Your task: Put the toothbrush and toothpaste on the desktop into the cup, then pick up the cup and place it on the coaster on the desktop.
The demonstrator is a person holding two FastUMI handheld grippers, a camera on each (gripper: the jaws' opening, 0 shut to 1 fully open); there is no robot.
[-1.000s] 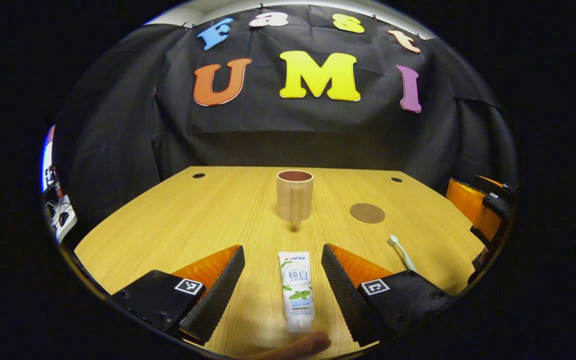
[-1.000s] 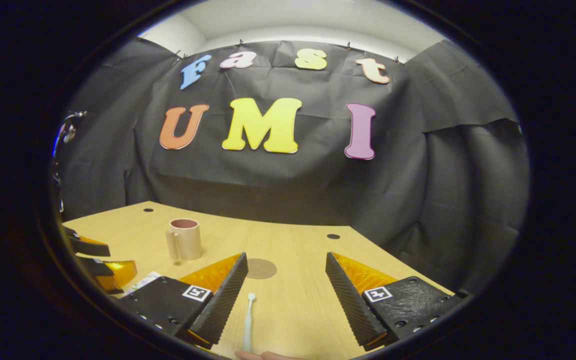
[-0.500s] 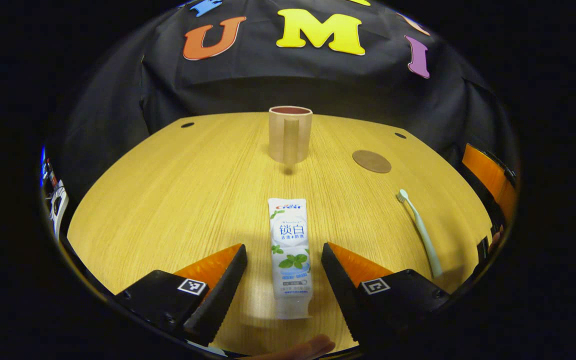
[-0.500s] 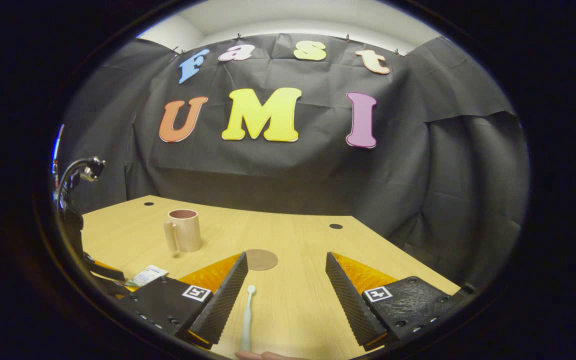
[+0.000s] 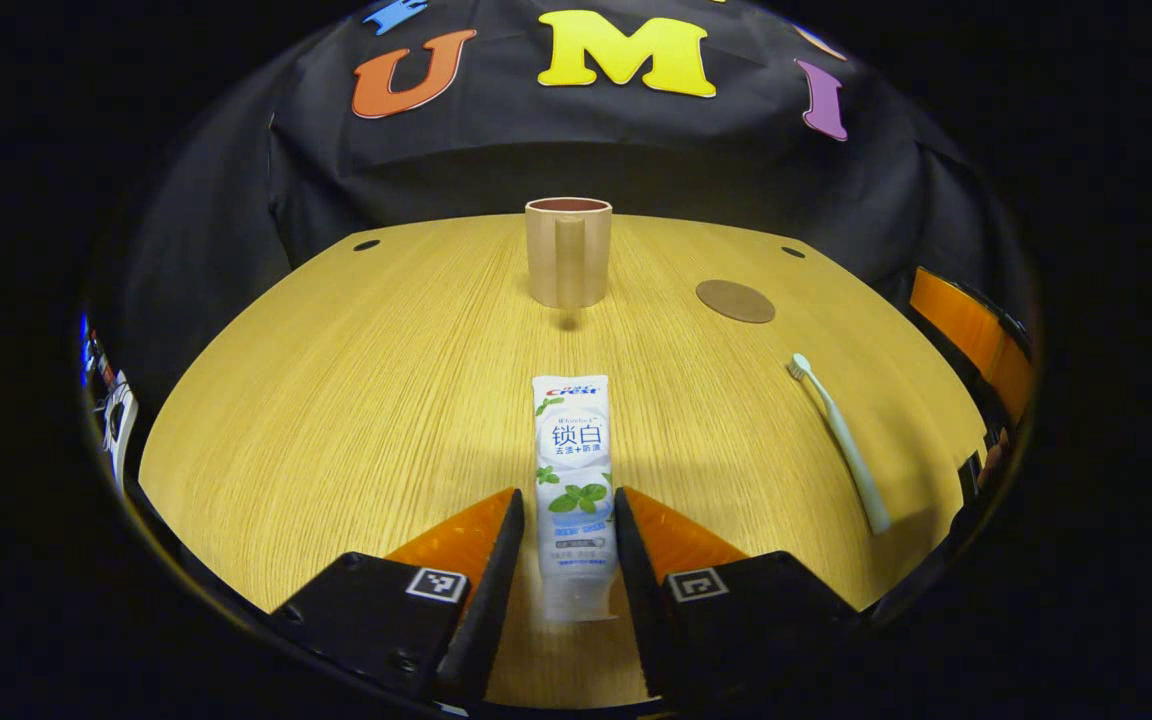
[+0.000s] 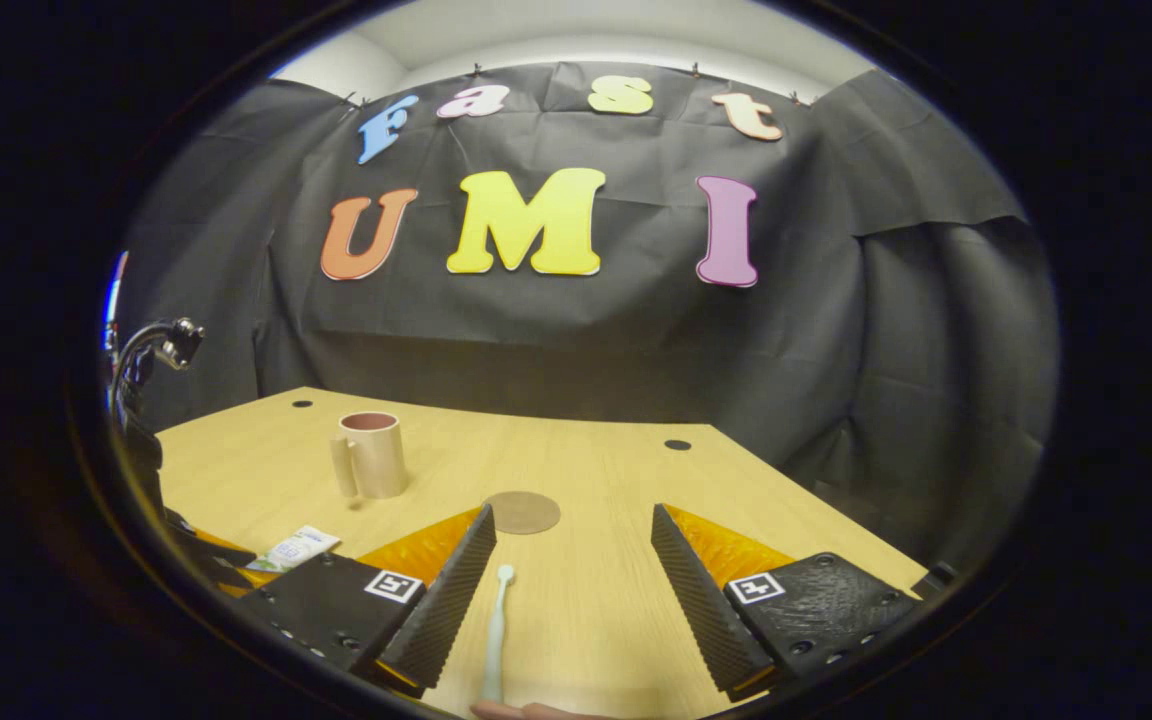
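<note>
Black cloth wall (image 6: 576,330) behind a wooden desktop (image 5: 356,400), white ceiling (image 6: 586,40) above.

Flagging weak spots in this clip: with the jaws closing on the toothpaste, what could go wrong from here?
1. The left gripper closes near the tail end of the flat white toothpaste tube; most of the tube lies ahead of the jaws, so it may droop when lifted.
2. The tall beige cup has a narrow mouth, so a sagging tube could catch its rim.
3. The pale green toothbrush lies off-centre, close to one finger of the open right gripper, risking a nudge.
</note>
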